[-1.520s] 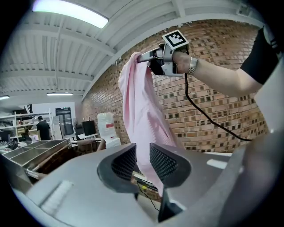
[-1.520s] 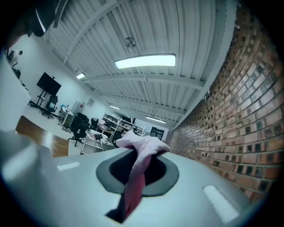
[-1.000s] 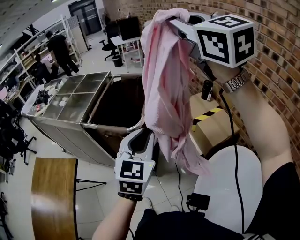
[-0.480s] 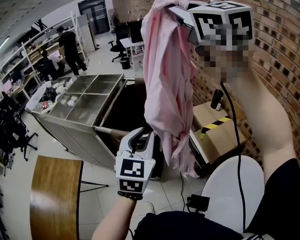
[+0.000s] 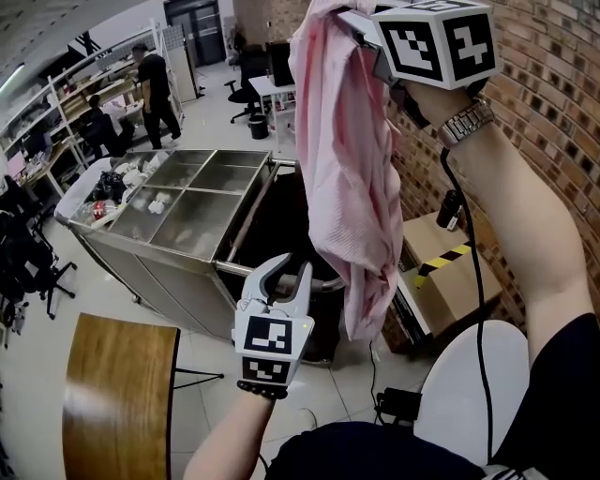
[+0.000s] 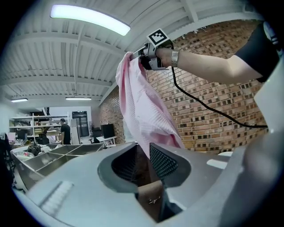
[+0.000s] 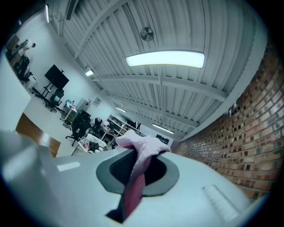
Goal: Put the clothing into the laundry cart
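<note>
The big metal laundry cart [image 5: 155, 277] stood at the middle left of the head view, with its dark open part on the right. The pink clothing [image 5: 347, 169] hung down long in the upper middle, up in the air and not in the cart. At the top, the right gripper [image 5: 359, 21] was squeezed tight on the cloth's top end. In the lower middle, the left gripper [image 5: 285, 274] had its jaws apart with nothing in them, near the cloth's bottom end.
</note>
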`<state>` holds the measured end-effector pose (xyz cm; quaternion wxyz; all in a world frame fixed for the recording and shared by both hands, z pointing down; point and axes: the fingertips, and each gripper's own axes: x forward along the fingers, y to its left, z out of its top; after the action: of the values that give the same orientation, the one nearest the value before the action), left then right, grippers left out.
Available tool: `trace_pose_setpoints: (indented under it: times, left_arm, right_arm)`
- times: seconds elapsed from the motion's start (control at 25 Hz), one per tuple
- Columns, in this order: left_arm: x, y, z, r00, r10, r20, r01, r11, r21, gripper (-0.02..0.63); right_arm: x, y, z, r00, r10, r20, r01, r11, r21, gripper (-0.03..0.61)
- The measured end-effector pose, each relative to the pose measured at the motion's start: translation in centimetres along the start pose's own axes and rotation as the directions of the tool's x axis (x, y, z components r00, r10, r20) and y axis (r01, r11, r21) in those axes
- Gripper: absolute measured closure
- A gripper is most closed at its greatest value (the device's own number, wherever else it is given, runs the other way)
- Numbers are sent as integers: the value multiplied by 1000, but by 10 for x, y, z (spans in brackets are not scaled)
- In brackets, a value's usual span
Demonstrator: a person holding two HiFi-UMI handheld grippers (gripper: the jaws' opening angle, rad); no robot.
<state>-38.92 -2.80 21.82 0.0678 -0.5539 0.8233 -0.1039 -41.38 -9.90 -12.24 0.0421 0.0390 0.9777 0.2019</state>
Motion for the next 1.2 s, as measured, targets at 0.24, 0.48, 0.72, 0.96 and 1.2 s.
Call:
trace_pose_setpoints:
  times: [0.24,0.48,0.72,0.96,1.2]
  left_arm:
    - [2,30,-8,1000,-17,5,17,1000,-3,528]
    - [13,51,-26,999,-36,7,36,999,-3,528]
    - [20,65,-38,998,-67,-1,66,998,-3,528]
    - [33,71,-42,996,-92,-7,92,996,-4,528]
    - [47,75,-46,994,-109,-9,109,994,-10,528]
  right_arm:
    - [49,11,-14,999,-1,-41,1,1000,3,561]
    - [93,20,-54,995,9,-97,-7,1000,19,561]
    - [127,25,-117,980,23,-198,-6,996,83,561]
    - [160,31,-177,949,46,-313,-21,996,83,561]
    - [191,46,-236,905,102,-413,-61,992,111,561]
